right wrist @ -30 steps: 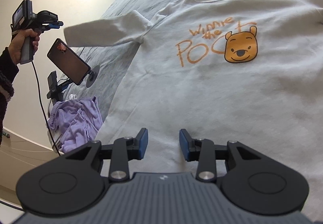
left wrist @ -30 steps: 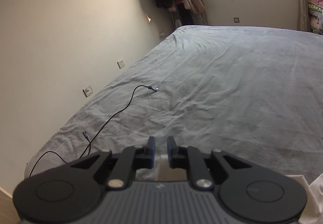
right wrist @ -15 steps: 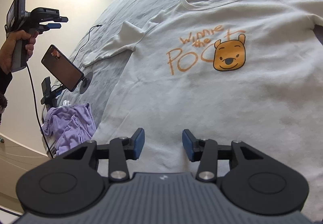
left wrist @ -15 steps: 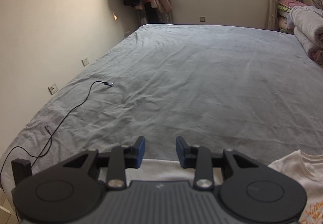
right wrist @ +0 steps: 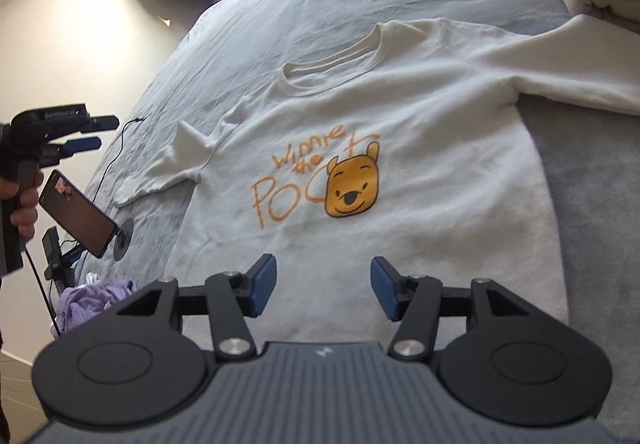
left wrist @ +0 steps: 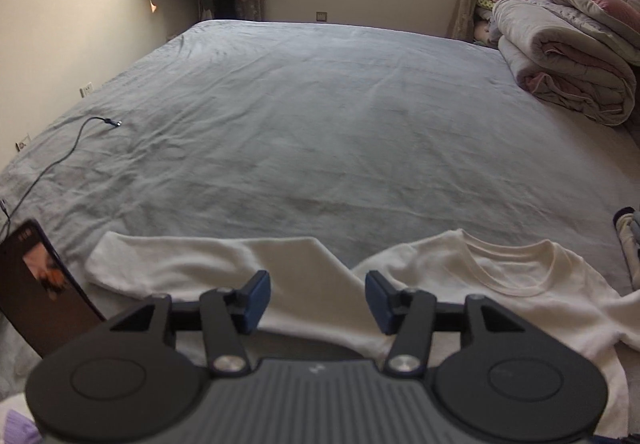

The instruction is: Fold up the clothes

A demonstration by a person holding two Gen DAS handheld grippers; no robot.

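The sweatshirt's (right wrist: 400, 172) left sleeve (left wrist: 208, 264) runs crosswise, probably just beyond the left gripper (left wrist: 316, 298); both it and the right gripper (right wrist: 323, 286) are opening, empty.

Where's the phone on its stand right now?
In the right wrist view the phone stands at the left edge, off the end of the white sweatshirt's sleeve, above the purple garment.

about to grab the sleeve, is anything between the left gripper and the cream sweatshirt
Nothing visible. The left gripper, jaws opening and empty, hangs over the cream long-sleeved sweatshirt with bare fabric below. The black phone on its stand sits off to the side.
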